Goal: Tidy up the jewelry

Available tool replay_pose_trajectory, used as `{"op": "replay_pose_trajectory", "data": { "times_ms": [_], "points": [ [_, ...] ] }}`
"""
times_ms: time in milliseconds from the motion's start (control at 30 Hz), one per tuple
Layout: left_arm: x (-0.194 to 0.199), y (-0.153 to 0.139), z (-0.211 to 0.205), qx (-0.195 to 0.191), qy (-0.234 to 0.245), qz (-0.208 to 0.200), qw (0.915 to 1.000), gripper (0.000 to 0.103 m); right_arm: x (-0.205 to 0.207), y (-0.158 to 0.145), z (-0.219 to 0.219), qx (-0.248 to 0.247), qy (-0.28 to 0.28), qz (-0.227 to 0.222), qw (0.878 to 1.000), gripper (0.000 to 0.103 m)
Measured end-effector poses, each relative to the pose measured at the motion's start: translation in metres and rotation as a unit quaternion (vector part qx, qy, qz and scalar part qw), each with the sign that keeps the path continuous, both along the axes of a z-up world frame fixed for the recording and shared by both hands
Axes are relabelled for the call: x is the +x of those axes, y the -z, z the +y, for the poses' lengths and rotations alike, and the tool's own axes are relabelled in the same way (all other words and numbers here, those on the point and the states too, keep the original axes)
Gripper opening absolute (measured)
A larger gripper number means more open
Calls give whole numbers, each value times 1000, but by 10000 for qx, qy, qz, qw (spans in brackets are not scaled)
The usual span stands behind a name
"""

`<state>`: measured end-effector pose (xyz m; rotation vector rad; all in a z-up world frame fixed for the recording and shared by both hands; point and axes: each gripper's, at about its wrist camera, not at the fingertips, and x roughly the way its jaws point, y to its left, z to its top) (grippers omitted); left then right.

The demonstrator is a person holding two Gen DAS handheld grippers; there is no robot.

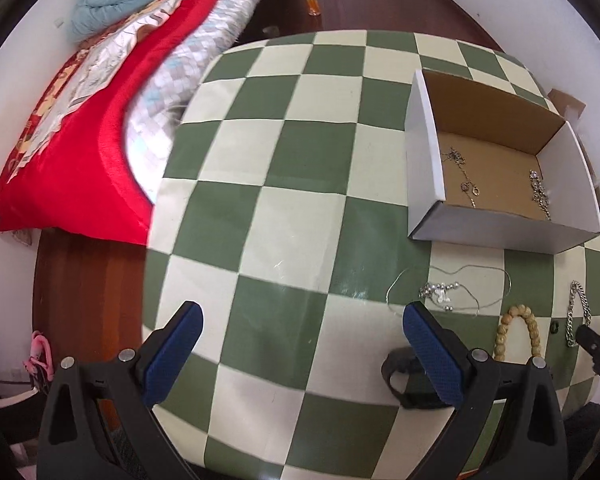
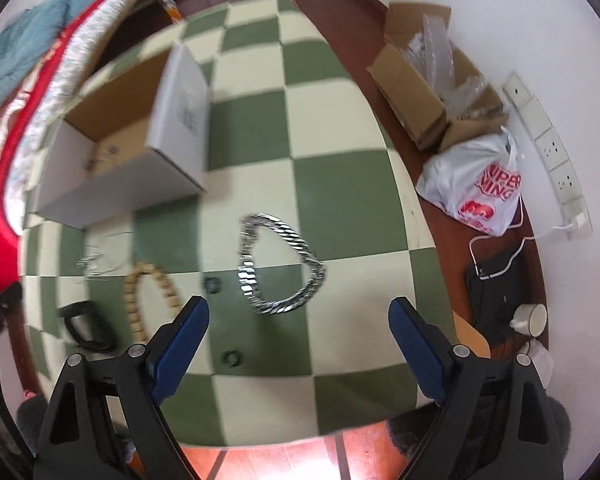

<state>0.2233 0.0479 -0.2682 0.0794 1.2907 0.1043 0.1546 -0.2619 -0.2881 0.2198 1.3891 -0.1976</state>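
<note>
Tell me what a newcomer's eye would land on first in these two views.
Probably the green-and-cream checkered tablecloth, filling both views. Next, the chunky silver chain lying in a loop on it just ahead of the open right gripper, and the open cardboard box with thin chains already inside, at the table's far side.

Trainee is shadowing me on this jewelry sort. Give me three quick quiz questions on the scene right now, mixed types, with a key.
1. True or false: the cardboard box already holds jewelry.
2. Which piece lies ahead of the right gripper? A) beaded bracelet B) silver chain bracelet C) black band
3. Fill in: the left gripper holds ____.

Key: 1 true; 2 B; 3 nothing, jaws open over the checkered table.
</note>
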Motion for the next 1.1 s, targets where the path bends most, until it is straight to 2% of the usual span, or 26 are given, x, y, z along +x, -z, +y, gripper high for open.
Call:
{"op": "replay_pose_trajectory", "data": {
  "times_ms": [100,133,200,267,400,567,667,800,933,1033,1100],
  "points": [
    [9,9,-6,-128,189,103,9997,102,7,17,-2,31,102,151,9998,79],
    [13,13,-10,-216,308,171,9991,102,8,21,-2,52,130,169,9998,73],
    [17,18,-16,-244,447,231,9984,100,11,21,3,-36,86,84,9999,68],
    [22,26,-26,-250,672,333,9969,99,14,21,5,68,111,46,9999,67],
    [29,42,-41,-230,943,527,9939,89,19,20,1,166,230,31,9996,67],
    [30,55,-56,-408,1149,713,9900,87,17,21,-9,96,306,73,9995,67],
    [27,55,-61,-517,1197,636,9894,86,14,21,-15,39,365,93,9993,67],
    [23,53,-64,-714,1199,582,9885,71,14,21,-21,6,395,111,9992,67],
    [18,49,-69,-712,1339,524,9870,59,15,23,-19,-133,308,130,9994,67],
    [16,46,-74,-711,1414,489,9862,42,17,24,-15,-308,205,114,9992,67],
    [15,45,-76,-706,1447,478,9858,30,18,23,-10,-393,116,34,9992,63]
  ]
}}
